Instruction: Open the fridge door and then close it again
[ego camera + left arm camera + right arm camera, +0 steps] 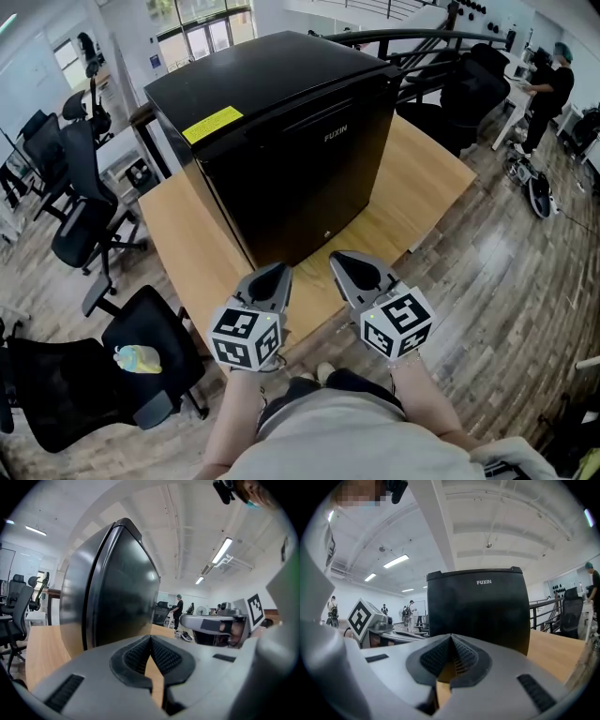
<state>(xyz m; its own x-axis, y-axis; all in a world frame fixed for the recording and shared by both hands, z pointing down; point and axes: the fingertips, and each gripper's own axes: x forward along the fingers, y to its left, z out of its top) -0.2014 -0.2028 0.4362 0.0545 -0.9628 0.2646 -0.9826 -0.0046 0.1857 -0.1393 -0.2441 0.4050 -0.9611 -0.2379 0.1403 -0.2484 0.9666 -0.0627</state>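
A small black fridge (281,131) stands on a wooden table (422,178), its door (319,178) closed and facing me, with a yellow label on top. My left gripper (274,277) and right gripper (352,265) hover side by side over the table's near edge, a short way in front of the door, touching nothing. Both are shut and empty. In the left gripper view the fridge (108,592) fills the left, seen at its front corner, beyond the shut left gripper (150,639). In the right gripper view the door (478,606) stands straight ahead of the shut right gripper (451,638).
Black office chairs (75,216) crowd the left side, one (141,347) close to my left arm with a small coloured object on its seat. A dark railing (403,42) runs behind the fridge. A person (548,89) stands at a desk far right. Wood floor lies to the right.
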